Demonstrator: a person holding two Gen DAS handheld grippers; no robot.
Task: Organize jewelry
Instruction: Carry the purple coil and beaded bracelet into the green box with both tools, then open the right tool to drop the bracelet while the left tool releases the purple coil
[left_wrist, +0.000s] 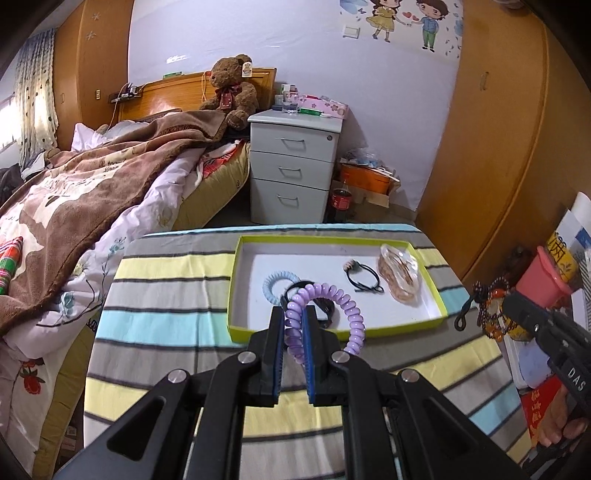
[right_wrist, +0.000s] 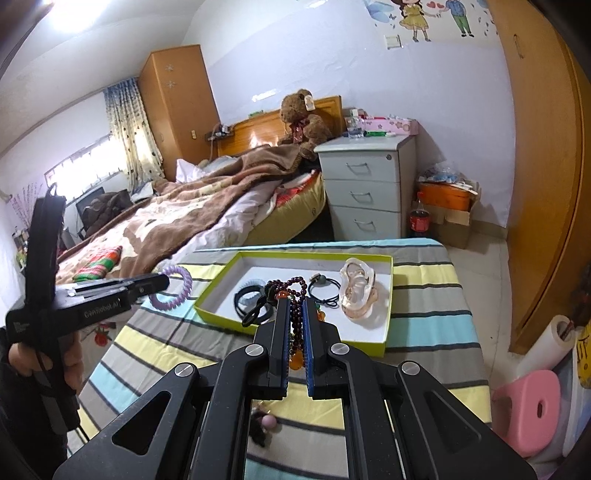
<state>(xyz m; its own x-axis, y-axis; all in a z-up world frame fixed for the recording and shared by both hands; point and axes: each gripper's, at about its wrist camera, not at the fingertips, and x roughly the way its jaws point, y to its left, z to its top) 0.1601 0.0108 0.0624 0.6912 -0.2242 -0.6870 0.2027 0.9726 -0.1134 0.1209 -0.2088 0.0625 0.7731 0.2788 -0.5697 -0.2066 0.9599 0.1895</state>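
My left gripper (left_wrist: 294, 314) is shut on a purple spiral hair tie (left_wrist: 325, 295) and holds it above the near edge of the yellow-rimmed white tray (left_wrist: 332, 269). My right gripper (right_wrist: 295, 304) is shut on a dark beaded bracelet with orange beads (right_wrist: 295, 291), held above the tray's (right_wrist: 295, 264) near side. In the tray lie a light blue spiral tie (left_wrist: 275, 282), a black band (left_wrist: 325, 306), a black hair tie with a charm (left_wrist: 364, 277) and a clear pink hair claw (left_wrist: 400, 275). The right gripper also shows at the right edge of the left wrist view (left_wrist: 506, 299).
The tray sits on a striped cloth-covered table (left_wrist: 166, 314). A small pink and dark hair piece (right_wrist: 264, 424) lies on the cloth under my right gripper. A bed (left_wrist: 92, 203) is at left, a white drawer unit (left_wrist: 291, 170) behind, a pink stool (right_wrist: 528, 410) at right.
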